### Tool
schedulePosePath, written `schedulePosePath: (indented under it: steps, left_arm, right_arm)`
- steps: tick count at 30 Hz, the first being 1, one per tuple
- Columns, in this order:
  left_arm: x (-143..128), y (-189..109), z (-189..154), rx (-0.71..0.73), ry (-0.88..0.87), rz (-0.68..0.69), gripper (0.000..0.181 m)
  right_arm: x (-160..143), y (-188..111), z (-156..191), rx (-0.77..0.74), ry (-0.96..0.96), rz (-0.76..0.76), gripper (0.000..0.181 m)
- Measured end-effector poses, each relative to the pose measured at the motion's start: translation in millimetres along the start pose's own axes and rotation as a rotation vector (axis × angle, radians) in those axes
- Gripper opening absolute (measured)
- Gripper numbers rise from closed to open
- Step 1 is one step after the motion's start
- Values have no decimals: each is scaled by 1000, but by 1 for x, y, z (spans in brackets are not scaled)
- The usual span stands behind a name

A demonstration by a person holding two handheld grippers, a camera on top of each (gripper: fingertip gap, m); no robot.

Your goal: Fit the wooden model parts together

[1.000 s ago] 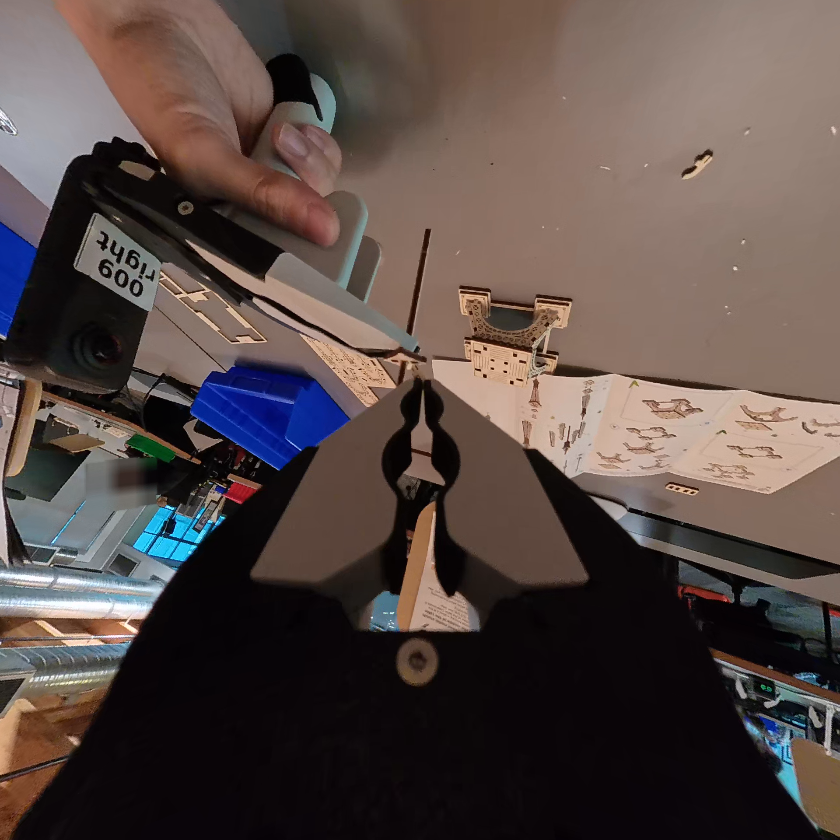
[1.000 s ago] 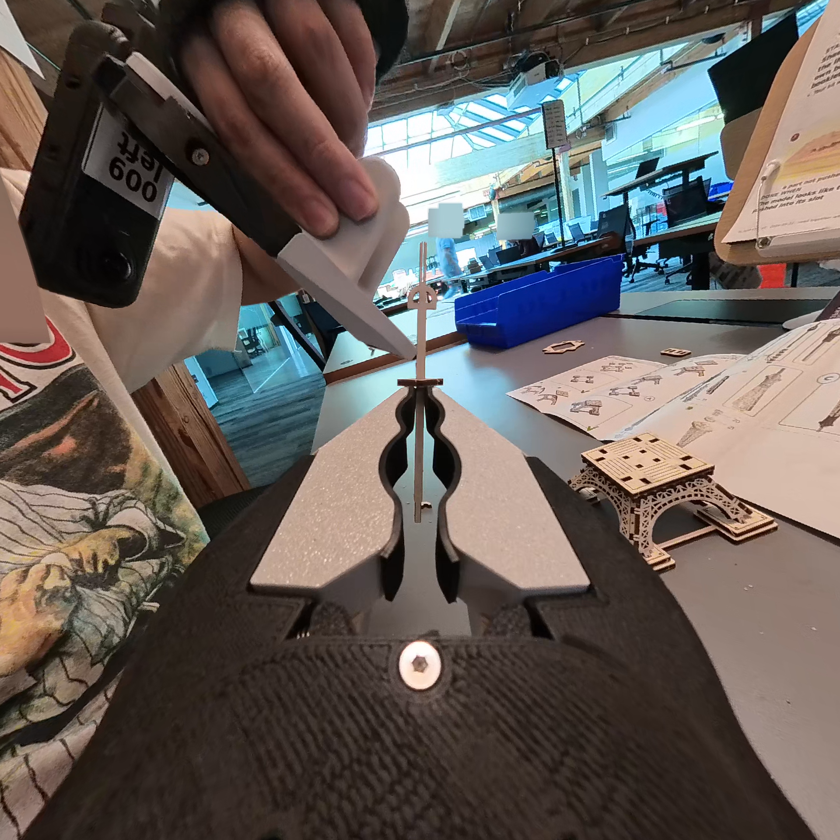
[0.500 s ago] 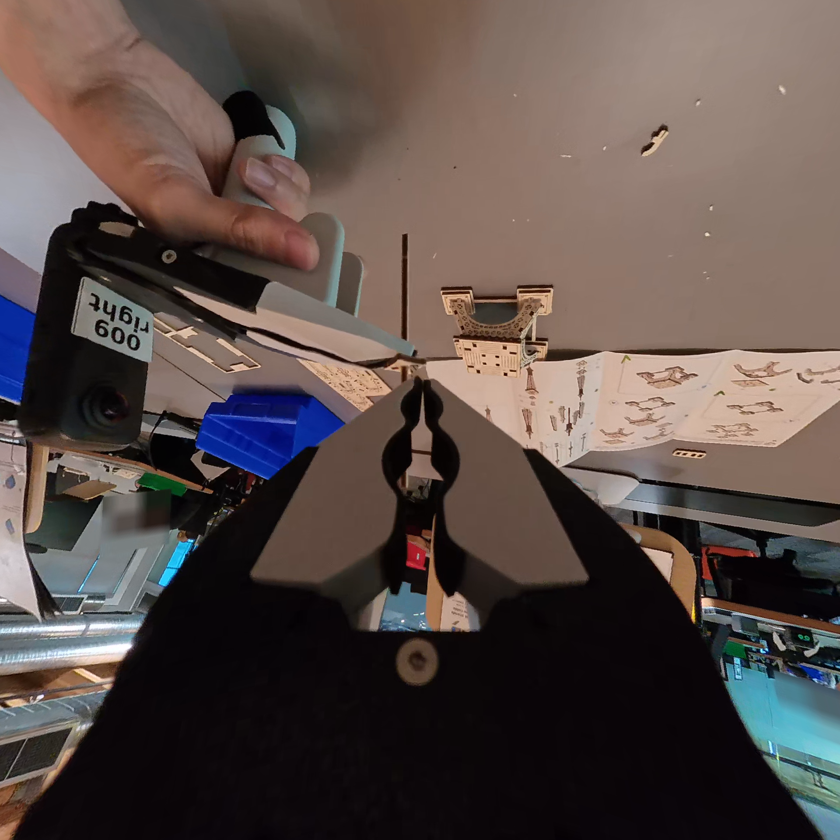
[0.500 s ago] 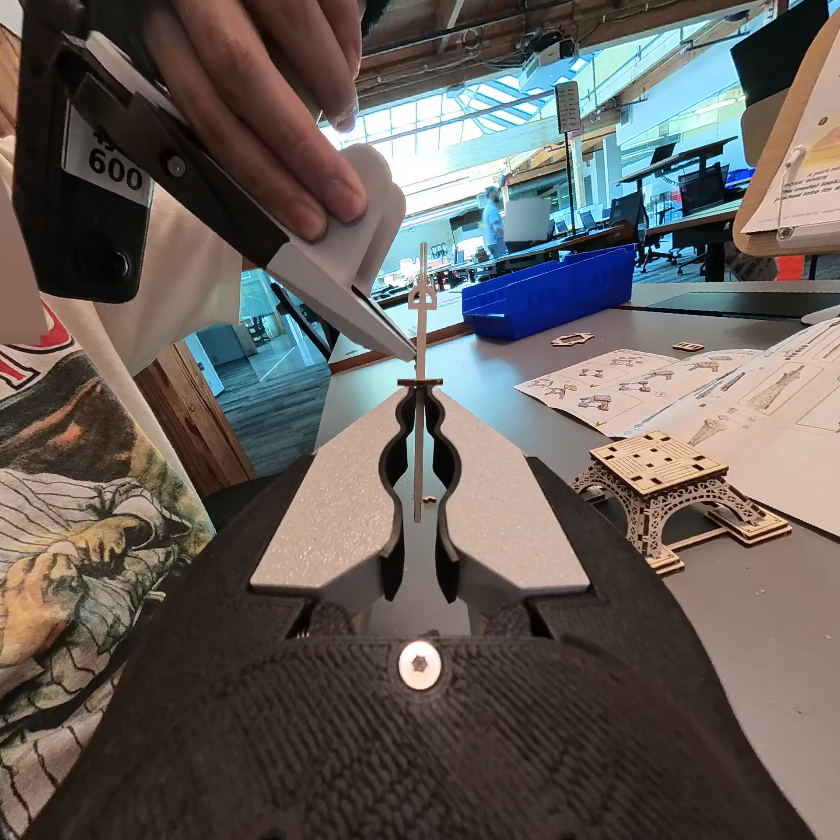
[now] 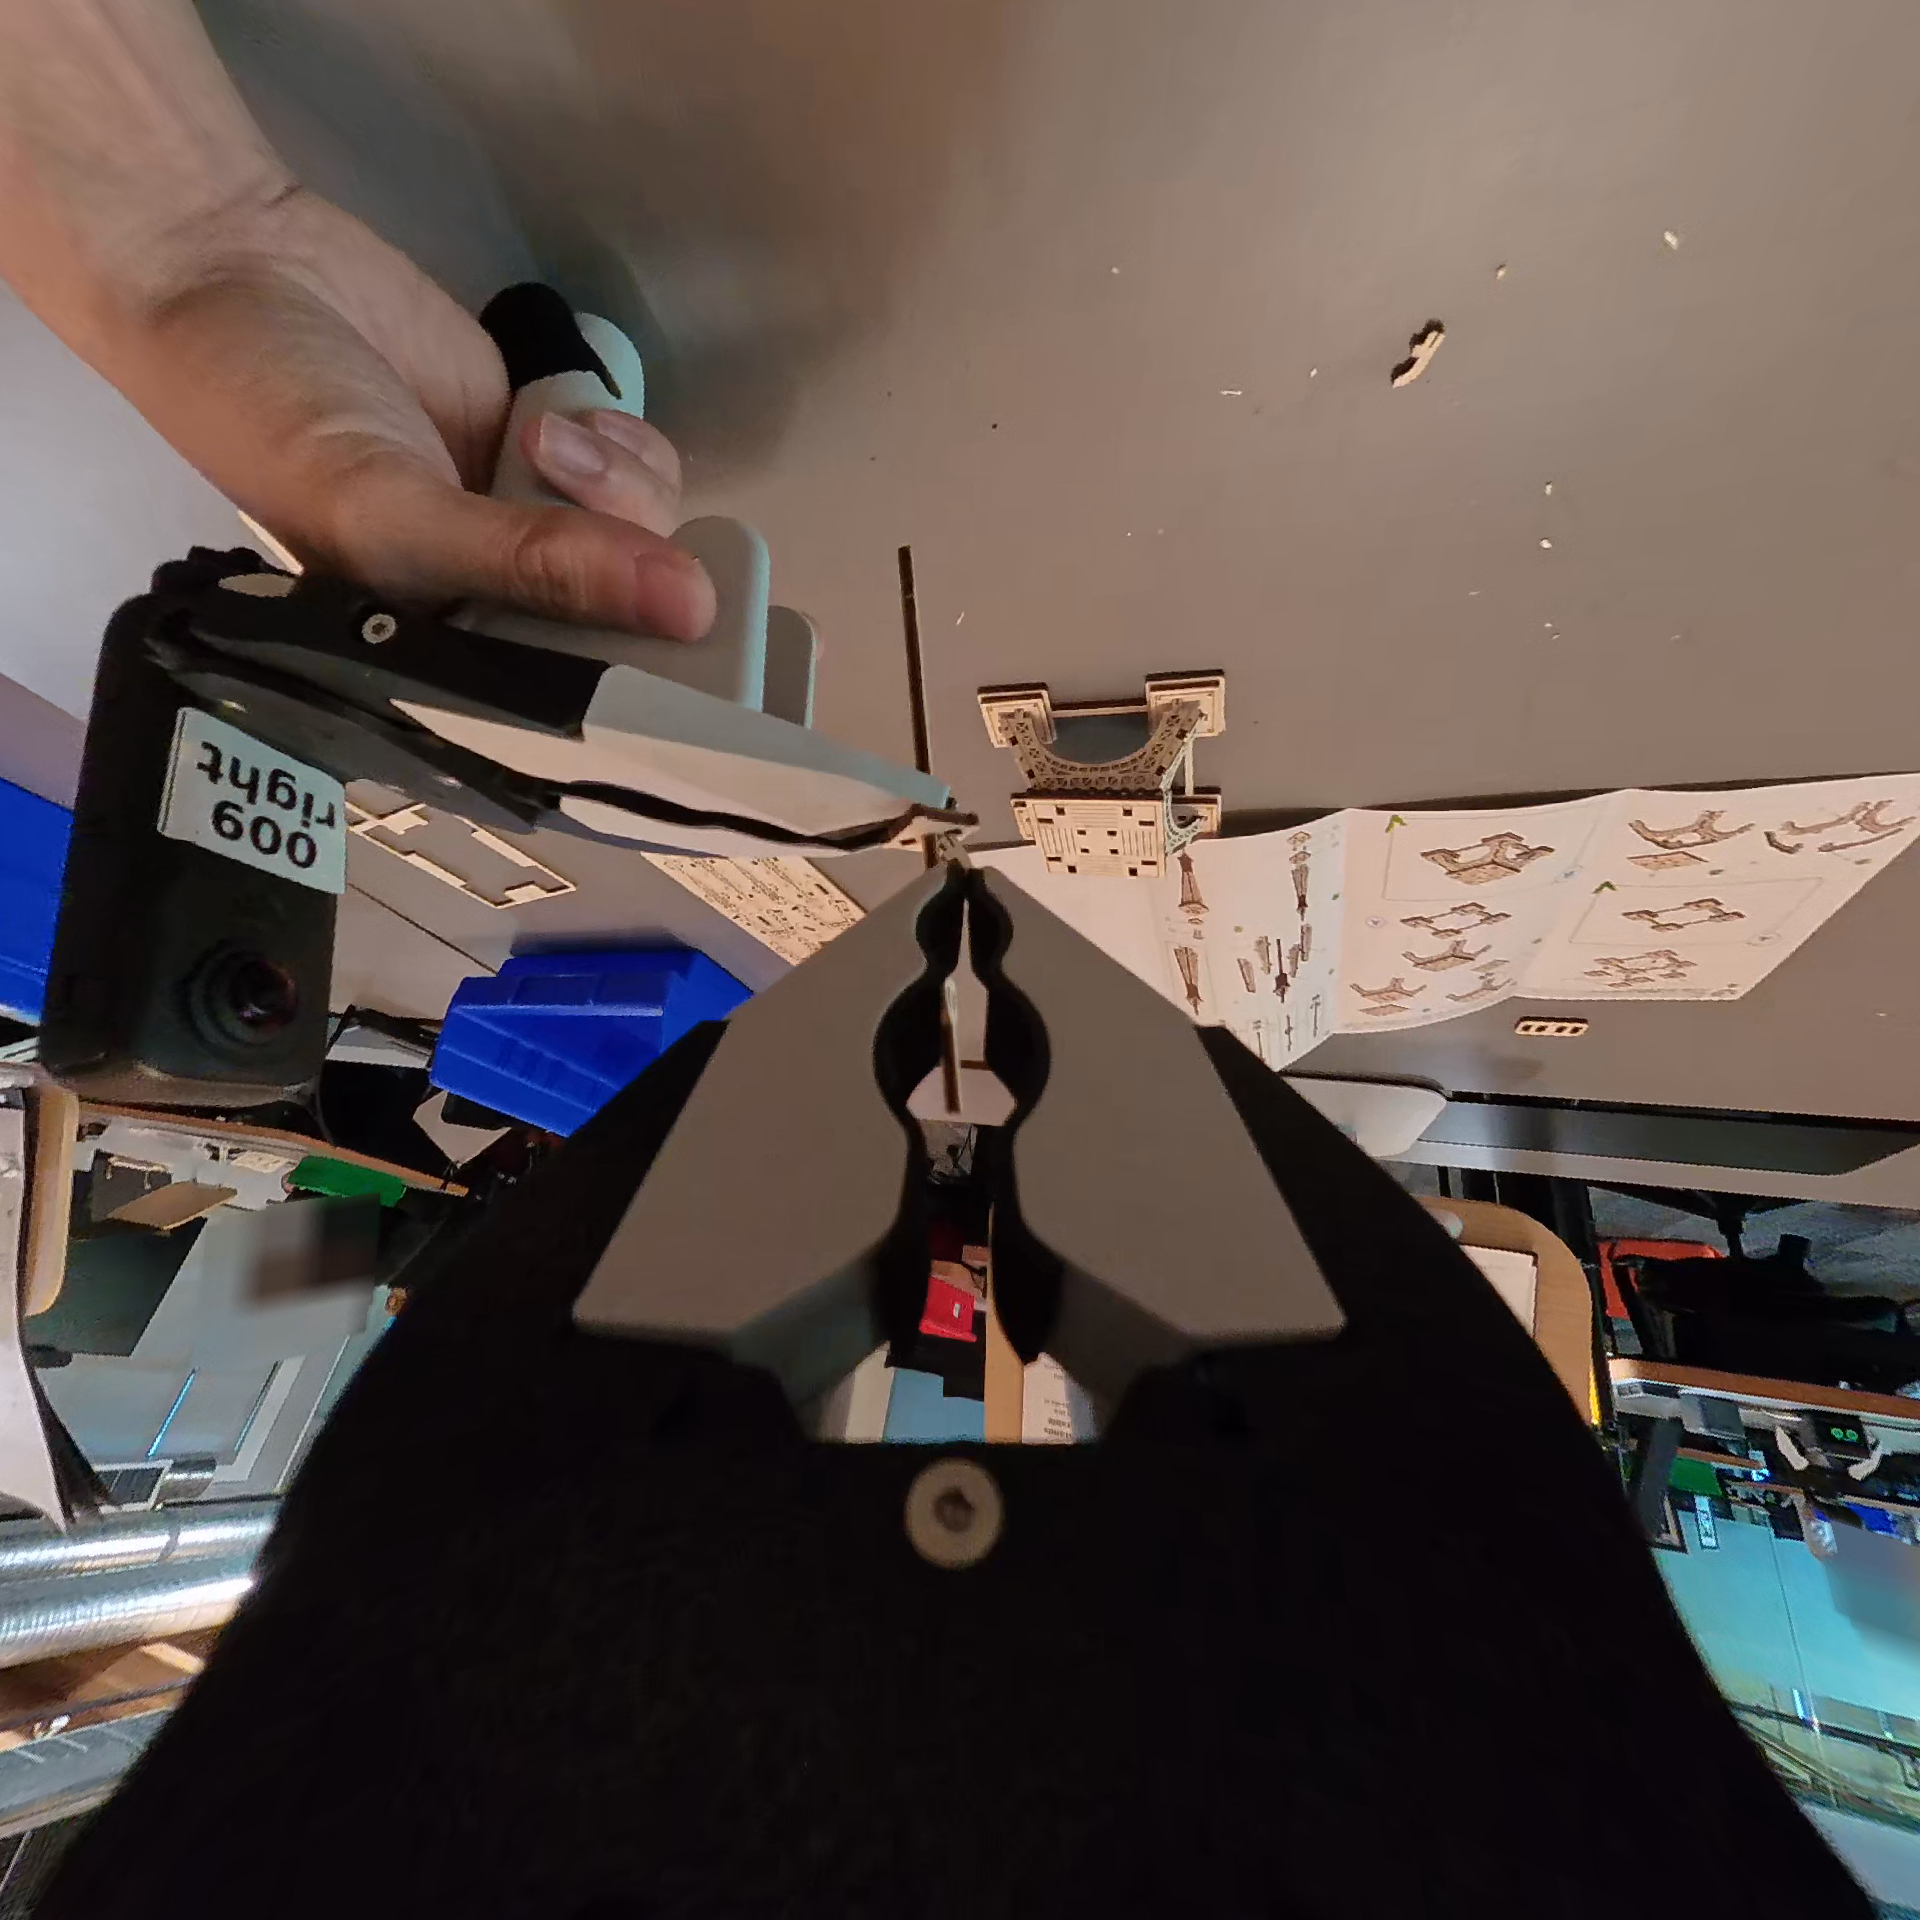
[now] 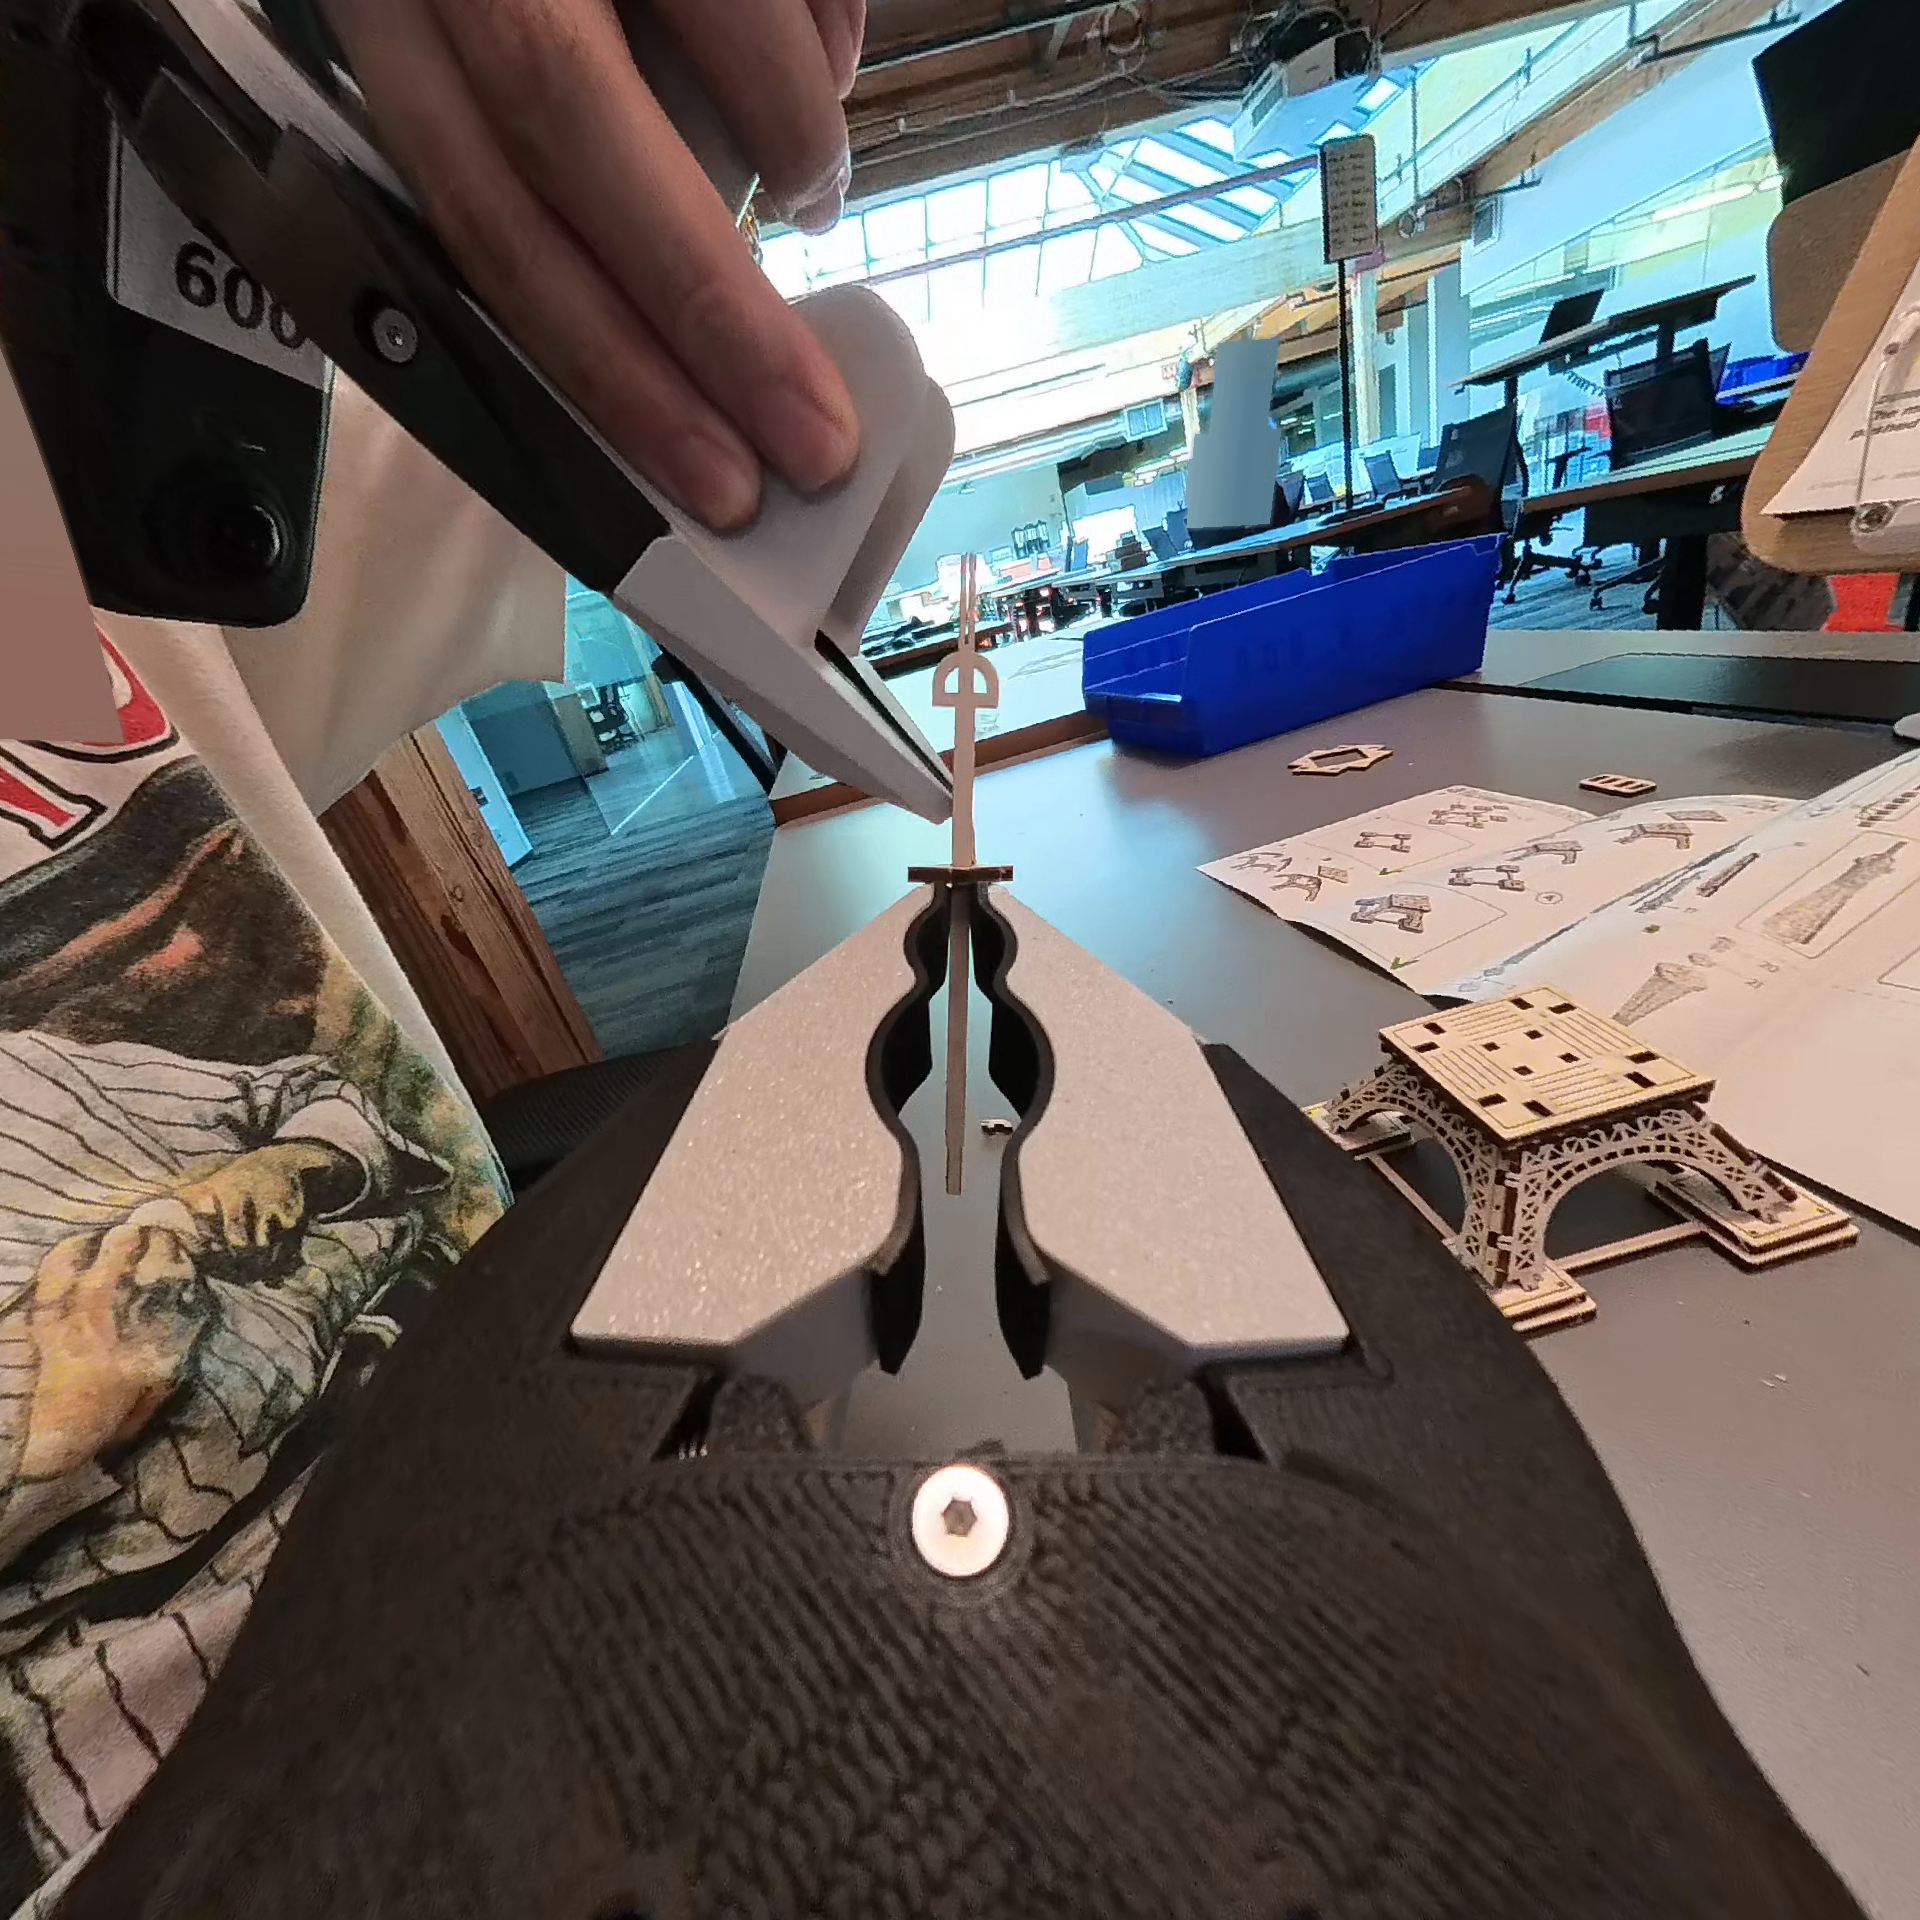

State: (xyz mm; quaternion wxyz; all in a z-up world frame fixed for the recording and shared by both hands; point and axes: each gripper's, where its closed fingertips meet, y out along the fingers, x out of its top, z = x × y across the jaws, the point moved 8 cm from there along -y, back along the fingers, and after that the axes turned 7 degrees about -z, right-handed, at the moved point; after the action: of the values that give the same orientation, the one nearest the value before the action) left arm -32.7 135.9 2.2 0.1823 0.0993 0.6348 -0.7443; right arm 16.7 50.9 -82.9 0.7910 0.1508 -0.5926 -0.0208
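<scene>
Left hand-held gripper [image 6: 940,795] nearer, thin pale spire [image 6: 964,831]

Left wrist view: upside down, surface [image 5: 1351,312] overhead, looks along own tongs [image 5: 958,883] at tower base [image 5: 1107,774] just beyond, close range.
Right wrist view: upright, low over surface [image 6: 1714,1455], tower base [image 6: 1538,1132] near, right of its tongs [image 6: 958,894].
Shared: tower base, instruction sheet [image 5: 1558,914] [image 6: 1558,883], blue bin [image 5: 582,1023] [image 6: 1299,644], each other's tongs.
</scene>
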Motion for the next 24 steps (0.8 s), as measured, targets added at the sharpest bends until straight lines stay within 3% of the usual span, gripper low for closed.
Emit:
schedulePosePath:
  steps: [10,24]
  left_arm:
    - [3,-2,1,-58,-6,-63,0]
    - [-1,4,9,-147,14,-5,0]
  right_arm:
    - [-2,2,4,31,-19,23,1]
    - [-1,2,-4,-20,27,25,1]
